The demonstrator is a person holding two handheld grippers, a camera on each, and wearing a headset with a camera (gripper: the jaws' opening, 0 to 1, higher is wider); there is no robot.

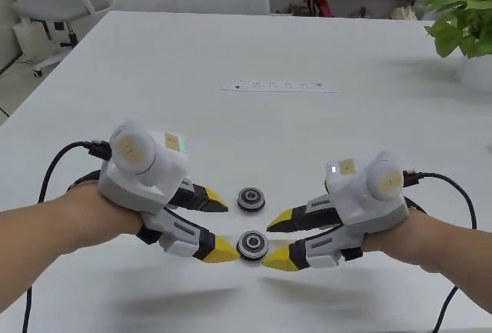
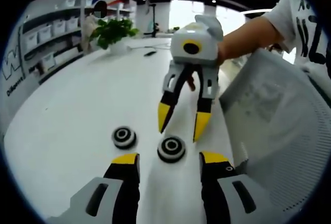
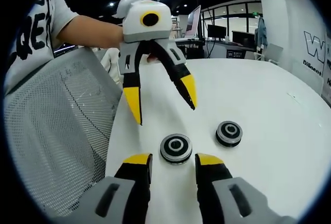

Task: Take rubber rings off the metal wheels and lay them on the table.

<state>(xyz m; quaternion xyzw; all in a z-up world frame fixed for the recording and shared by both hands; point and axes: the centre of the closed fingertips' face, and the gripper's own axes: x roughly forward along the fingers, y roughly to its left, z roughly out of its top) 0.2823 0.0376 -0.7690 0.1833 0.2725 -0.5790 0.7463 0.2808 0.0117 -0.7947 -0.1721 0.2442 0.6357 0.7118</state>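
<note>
The white table (image 1: pixel 231 133) stretches well ahead of both grippers. A potted plant (image 1: pixel 461 10) stands far beyond the right gripper, towards the table's far corner. The left gripper (image 1: pixel 228 231) and the right gripper (image 1: pixel 269 244) face each other tip to tip, each held in a hand, and each has its yellow-tipped jaws spread apart and pinching nothing. A flat white power strip (image 1: pixel 279 86) lies well beyond both of them, its long axis running across their line of sight. The near wheel (image 1: pixel 252 245) sits right between the two grippers, with the lower jaw tip of each close against its opposite sides; whether they touch it cannot be told. In the left gripper view this wheel (image 2: pixel 171 149) is just ahead of the gap between that gripper's own jaws, and the right gripper view shows it (image 3: pixel 176 148) the same way. The far wheel (image 1: pixel 250 200) rests just beyond the near one and apart from it, level with the upper jaw tips. Both wheels lie flat with their axle bores pointing straight up, and being round they have no long axis along the table. A black rubber ring (image 3: pixel 229 142) wraps each rim.
</note>
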